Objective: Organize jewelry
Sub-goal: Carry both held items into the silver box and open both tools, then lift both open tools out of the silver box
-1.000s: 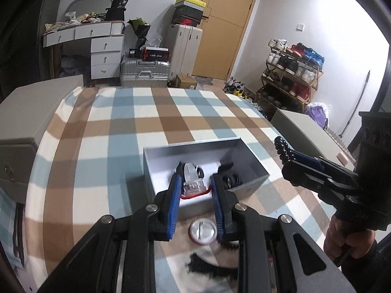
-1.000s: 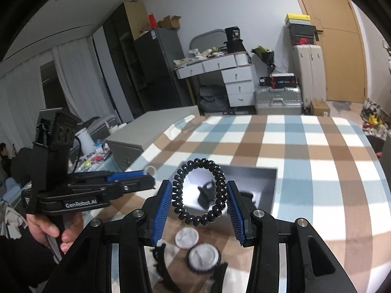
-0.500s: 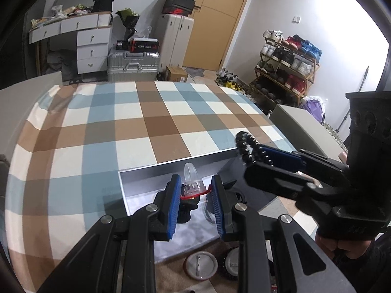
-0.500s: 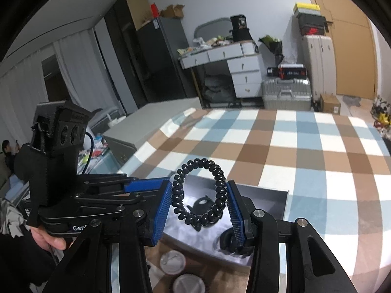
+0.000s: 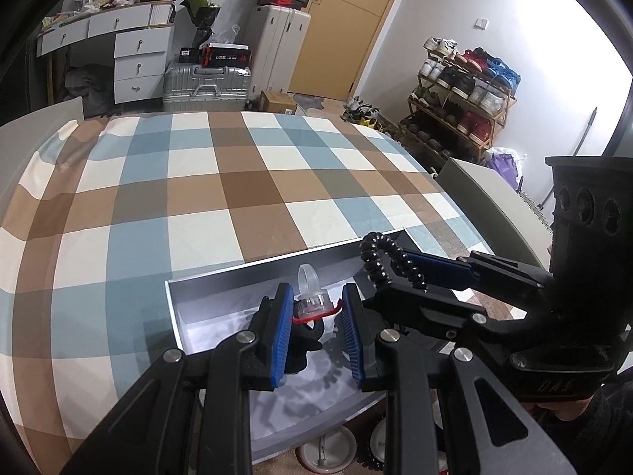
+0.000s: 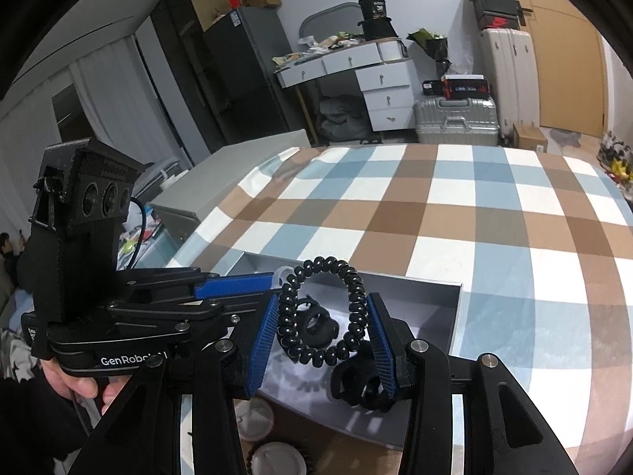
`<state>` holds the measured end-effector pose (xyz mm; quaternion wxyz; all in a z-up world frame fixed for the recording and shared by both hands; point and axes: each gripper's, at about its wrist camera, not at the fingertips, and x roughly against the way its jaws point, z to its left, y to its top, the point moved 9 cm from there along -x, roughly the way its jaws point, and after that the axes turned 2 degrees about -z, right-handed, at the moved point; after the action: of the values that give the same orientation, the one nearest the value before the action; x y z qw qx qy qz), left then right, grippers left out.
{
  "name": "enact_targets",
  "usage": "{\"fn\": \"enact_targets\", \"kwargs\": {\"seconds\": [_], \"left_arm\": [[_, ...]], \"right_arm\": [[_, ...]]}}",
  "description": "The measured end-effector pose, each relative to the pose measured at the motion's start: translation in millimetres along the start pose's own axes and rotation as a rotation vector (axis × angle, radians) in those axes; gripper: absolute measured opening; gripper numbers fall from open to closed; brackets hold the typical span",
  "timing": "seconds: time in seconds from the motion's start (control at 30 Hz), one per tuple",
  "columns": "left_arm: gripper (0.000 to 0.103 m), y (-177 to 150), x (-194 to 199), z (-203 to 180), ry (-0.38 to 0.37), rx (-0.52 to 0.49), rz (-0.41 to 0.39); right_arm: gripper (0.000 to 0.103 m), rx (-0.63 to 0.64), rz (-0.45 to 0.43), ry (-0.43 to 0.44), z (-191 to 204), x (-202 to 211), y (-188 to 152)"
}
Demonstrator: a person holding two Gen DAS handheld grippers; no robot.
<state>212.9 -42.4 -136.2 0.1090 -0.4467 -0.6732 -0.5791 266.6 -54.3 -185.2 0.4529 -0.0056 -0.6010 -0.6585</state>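
The black spiral hair tie (image 6: 321, 312) is pinched edge-on between the blue pads of the right hand-held gripper (image 6: 322, 340), standing as an upright loop above the open grey box (image 6: 455, 316). The clear ring with a red band (image 5: 312, 301) sits clamped between the pads of the left hand-held gripper (image 5: 316, 324), also over the box interior, near its left half. Both items hang above the box and neither rests on its floor.

The step in hand looks like dropping both pieces into the box. To do it well, I would lower each gripper until its piece is close to the floor before spreading the pads, since the coiled tie is springy and may bounce or roll if let go from height. The 2 grippers are just beside each other, the right one's fingers crossing close to the left one's tips, so releasing 1 at a time and drawing it straight back seems safer than moving both together.

Inside the box, dark ring-shaped pieces (image 6: 316, 324) already lie on the floor; aiming for bare grey floor would keep things from tangling. The clear ring is small and hard, so it will likely slide.

On the plaid cloth (image 5: 237, 182) in front of the box lie round white badges (image 6: 277, 461), apparently not yet put away.
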Motion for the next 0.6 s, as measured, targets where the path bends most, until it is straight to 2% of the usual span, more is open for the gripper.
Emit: {"fn": "enact_targets", "kwargs": {"seconds": [0.2,0.3,0.43,0.6], "left_arm": [[0.020,0,-5,-3,-0.021,0.006,0.018],[0.028,0,-5,-1,-0.010,0.013,0.027],[0.056,1,-1,3,-0.010,0.032,0.016],[0.057,0,12,8,0.026,0.034,-0.009]], "right_arm": [[0.049,-0.019,0.000,-0.012,-4,-3,0],[0.055,-0.031,-0.009,-0.009,-7,0,2],[0.067,-0.040,-0.032,-0.014,-11,10,4],[0.076,-0.043,-0.082,-0.022,-10,31,7]]}}
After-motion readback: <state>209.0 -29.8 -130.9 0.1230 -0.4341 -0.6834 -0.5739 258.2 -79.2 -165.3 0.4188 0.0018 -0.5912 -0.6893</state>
